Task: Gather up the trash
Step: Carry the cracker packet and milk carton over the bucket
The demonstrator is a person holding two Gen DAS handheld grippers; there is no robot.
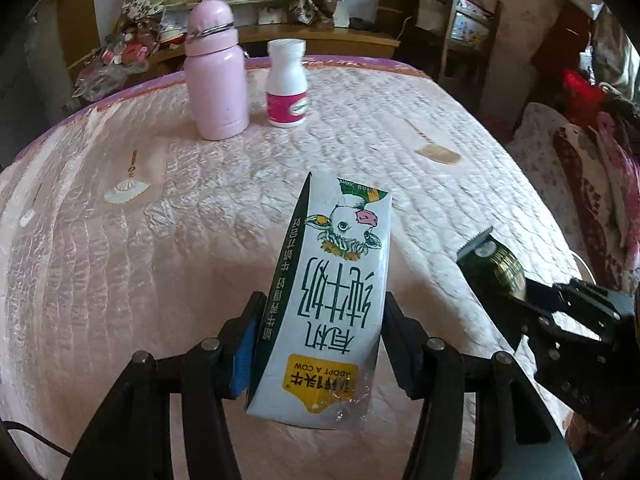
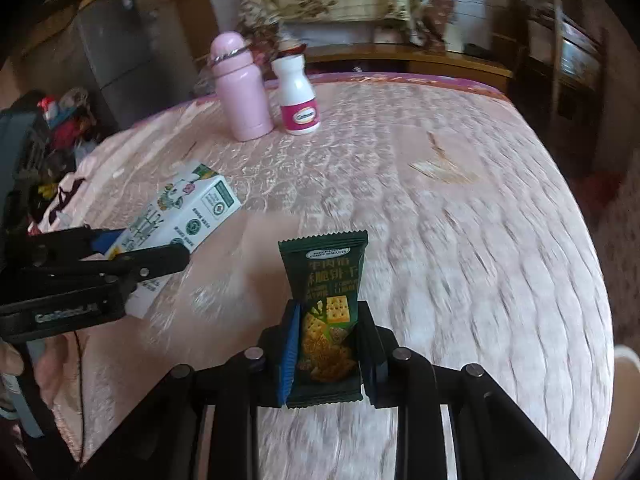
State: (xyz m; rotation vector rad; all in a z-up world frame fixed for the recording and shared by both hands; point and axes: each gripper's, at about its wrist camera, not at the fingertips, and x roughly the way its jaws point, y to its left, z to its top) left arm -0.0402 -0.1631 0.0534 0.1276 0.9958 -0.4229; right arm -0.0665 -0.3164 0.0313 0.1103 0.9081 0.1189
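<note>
The left gripper is clamped on a milk carton, its fingers pressing the carton's two sides and holding it above the pink quilted bedcover. The right gripper is nearly closed, pinching a green biscuit packet that stands upright between its pads. At the far side of the bed a pink flask stands just left of a white pill bottle. In the left wrist view the packet shows at the right gripper's tip, near right.
</note>
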